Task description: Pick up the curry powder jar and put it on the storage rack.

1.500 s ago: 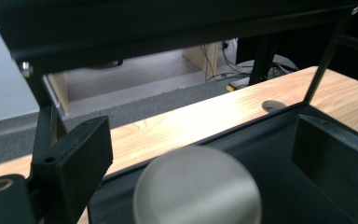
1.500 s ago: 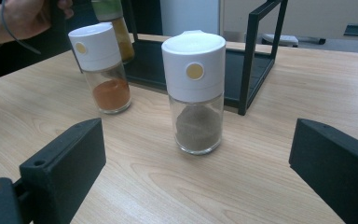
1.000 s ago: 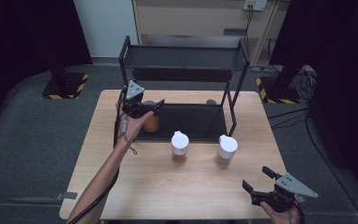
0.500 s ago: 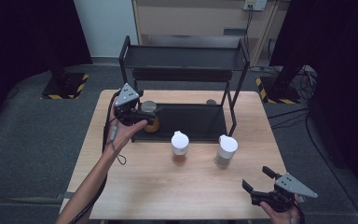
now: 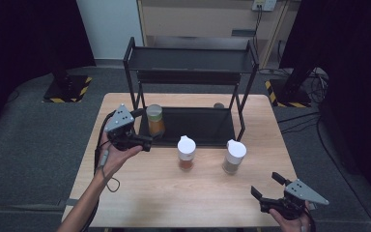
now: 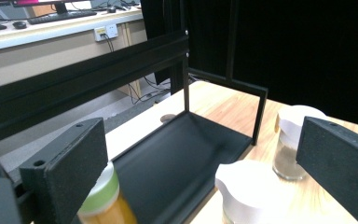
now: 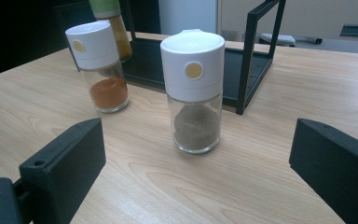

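An orange-filled jar with a green lid (image 5: 155, 120) stands upright at the left end of the black rack's bottom tray (image 5: 200, 126). My left gripper (image 5: 141, 127) hovers just left of it, open and holding nothing; in the left gripper view the jar (image 6: 101, 203) sits partly behind the left jaw. Two white-capped jars stand on the table in front of the rack, one with red spice (image 5: 186, 152) and one with grey-brown spice (image 5: 234, 156). My right gripper (image 5: 265, 185) rests open near the front right edge, facing the grey-brown jar (image 7: 194, 93).
The black two-tier rack (image 5: 191, 60) stands at the back of the wooden table (image 5: 174, 193); its top shelf is bare. Its right upright (image 7: 247, 56) is close behind the grey-brown jar. A small round object (image 5: 218, 105) lies behind the rack.
My left gripper let go of the green-lidded jar on the bottom tray and drew back to the left and towards the person. The right gripper has not moved.
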Demonstrator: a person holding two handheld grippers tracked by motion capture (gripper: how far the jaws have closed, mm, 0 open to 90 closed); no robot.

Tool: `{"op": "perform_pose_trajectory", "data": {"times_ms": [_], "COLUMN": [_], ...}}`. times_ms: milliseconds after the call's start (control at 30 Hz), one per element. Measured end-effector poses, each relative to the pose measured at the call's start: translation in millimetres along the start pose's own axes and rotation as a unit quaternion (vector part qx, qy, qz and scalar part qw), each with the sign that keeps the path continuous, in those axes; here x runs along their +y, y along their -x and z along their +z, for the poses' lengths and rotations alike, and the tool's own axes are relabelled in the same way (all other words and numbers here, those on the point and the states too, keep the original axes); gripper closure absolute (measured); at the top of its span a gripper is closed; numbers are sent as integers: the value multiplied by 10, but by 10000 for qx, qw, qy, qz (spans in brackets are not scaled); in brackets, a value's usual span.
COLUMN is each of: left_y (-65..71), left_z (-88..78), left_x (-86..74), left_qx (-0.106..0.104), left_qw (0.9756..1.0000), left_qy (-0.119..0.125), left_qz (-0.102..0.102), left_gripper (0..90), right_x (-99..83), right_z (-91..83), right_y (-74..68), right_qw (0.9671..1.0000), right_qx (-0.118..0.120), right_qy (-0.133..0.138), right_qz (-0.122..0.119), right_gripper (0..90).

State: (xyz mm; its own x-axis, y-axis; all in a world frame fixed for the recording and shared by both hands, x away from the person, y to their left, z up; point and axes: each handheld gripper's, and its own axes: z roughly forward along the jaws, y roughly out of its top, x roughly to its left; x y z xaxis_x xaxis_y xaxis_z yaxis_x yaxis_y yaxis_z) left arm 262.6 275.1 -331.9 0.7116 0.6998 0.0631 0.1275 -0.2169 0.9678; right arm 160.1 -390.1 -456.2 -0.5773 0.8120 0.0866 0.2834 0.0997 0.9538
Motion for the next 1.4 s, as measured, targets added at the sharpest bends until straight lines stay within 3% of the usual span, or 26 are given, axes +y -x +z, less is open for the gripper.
{"op": "perform_pose_trajectory", "data": {"times_ms": [267, 633, 800, 1067, 1400], "left_y": [119, 307, 411, 474, 505], "left_z": [-225, -520, -574, -666, -823], "left_x": [-207, -536, -676, -960, -1283], "left_qx": [-6, 34, 21, -20, 191], "left_qw": [9999, 10000, 9998, 10000, 9995], "left_qy": [-32, 74, -51, -84, -109], "left_qz": [107, 30, 211, 32, -212], "left_gripper": [6, 6, 6, 7, 8], "right_x": [1, 10, 14, 17, 19], "right_z": [-2, -1, 3, 4, 10], "right_y": [-3, -13, -18, -21, -25], "right_qw": [10000, 10000, 10000, 10000, 10000], "right_qx": [0, -5, -9, -20, -36], "right_qy": [1, -23, -42, -54, -71], "right_qz": [-15, -14, -35, -40, -39], "right_gripper": [41, 41, 41, 40, 40]}}
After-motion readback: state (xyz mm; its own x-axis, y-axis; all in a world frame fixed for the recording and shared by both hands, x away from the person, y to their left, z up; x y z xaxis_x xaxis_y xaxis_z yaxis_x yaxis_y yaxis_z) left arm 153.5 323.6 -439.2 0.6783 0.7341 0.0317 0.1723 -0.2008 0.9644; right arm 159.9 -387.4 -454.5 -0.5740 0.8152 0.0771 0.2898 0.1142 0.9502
